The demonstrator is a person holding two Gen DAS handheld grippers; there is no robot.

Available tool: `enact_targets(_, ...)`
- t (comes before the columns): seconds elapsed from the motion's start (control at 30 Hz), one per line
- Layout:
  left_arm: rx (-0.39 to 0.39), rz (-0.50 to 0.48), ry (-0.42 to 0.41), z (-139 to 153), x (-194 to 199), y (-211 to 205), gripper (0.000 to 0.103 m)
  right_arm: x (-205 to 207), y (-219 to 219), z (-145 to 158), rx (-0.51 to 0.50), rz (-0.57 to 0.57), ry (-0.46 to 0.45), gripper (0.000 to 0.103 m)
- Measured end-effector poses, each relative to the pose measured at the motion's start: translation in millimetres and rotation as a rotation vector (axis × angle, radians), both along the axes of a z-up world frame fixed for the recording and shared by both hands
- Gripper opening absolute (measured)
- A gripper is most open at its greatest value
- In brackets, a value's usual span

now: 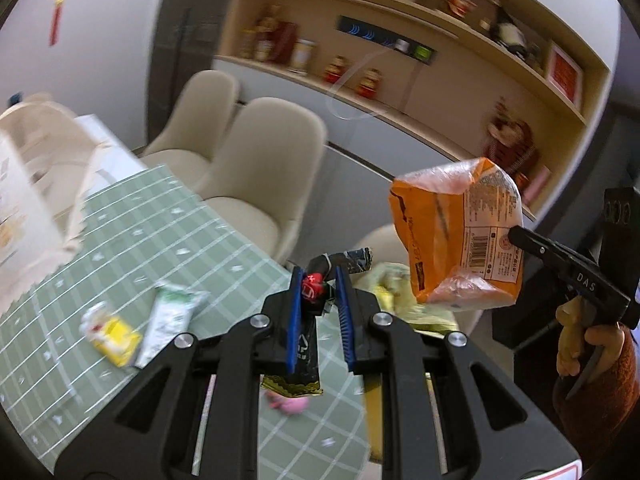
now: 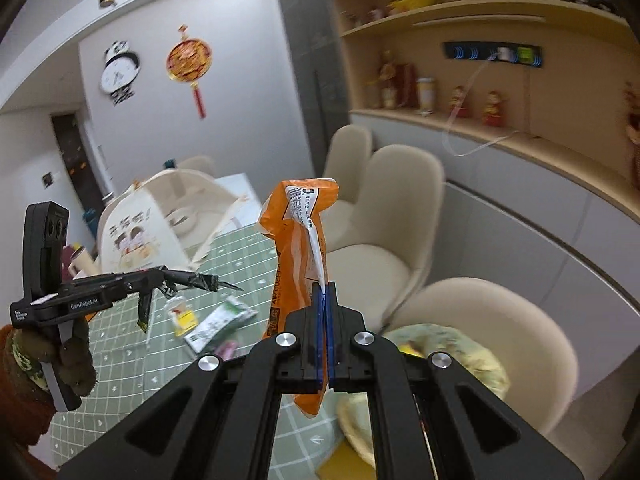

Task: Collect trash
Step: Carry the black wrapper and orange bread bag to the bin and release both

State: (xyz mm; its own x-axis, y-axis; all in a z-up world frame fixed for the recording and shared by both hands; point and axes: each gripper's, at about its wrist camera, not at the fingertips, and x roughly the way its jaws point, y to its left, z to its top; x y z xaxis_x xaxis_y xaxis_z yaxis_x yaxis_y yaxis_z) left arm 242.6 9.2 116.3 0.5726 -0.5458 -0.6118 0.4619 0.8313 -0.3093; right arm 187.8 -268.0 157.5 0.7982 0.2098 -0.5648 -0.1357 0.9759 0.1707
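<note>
My left gripper (image 1: 318, 280) is shut on a black wrapper (image 1: 308, 344) with red print and a gold edge, held above the green checked tablecloth (image 1: 132, 232); it also shows in the right wrist view (image 2: 188, 280). My right gripper (image 2: 325, 292) is shut on an orange plastic bag (image 2: 298, 248), held in the air; the bag also shows in the left wrist view (image 1: 460, 240). On the cloth lie a green-white packet (image 1: 168, 312), a yellow wrapper (image 1: 110, 336) and a pink item (image 1: 290, 402).
A cream tote bag (image 1: 36, 192) stands at the table's left end. Beige chairs (image 1: 256, 184) line the far side. One chair (image 2: 472, 344) at the right holds a yellowish cushion or bag (image 2: 452, 344). Shelves with figurines (image 1: 400, 52) run behind.
</note>
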Motion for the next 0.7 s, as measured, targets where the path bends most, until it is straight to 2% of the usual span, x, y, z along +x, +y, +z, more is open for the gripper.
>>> enact_targets(0.2, -0.03, -0.095, 0.05, -8.1, 9.4, -67.6, 0.016, -24.3, -61.1, 1.9, -0.008, -0.087, -0.014, 0.004)
enact_targets(0.33, -0.057, -0.148, 0.137, -27.5, 20.5, -110.5, 0.016, -32.3, -92.0, -5.4, -0.001, -0.131, -0.007, 0.004)
enact_targets(0.5, -0.034, -0.2, 0.238, -59.0, 35.1, -164.0, 0.016, -39.7, -134.6, -23.2, 0.017, -0.184, 0.013, 0.004)
enact_targets(0.7, 0.007, -0.253, 0.29, -86.2, 49.1, -220.3, 0.016, -37.4, -174.0, -41.4, 0.044, -0.241, 0.046, 0.004)
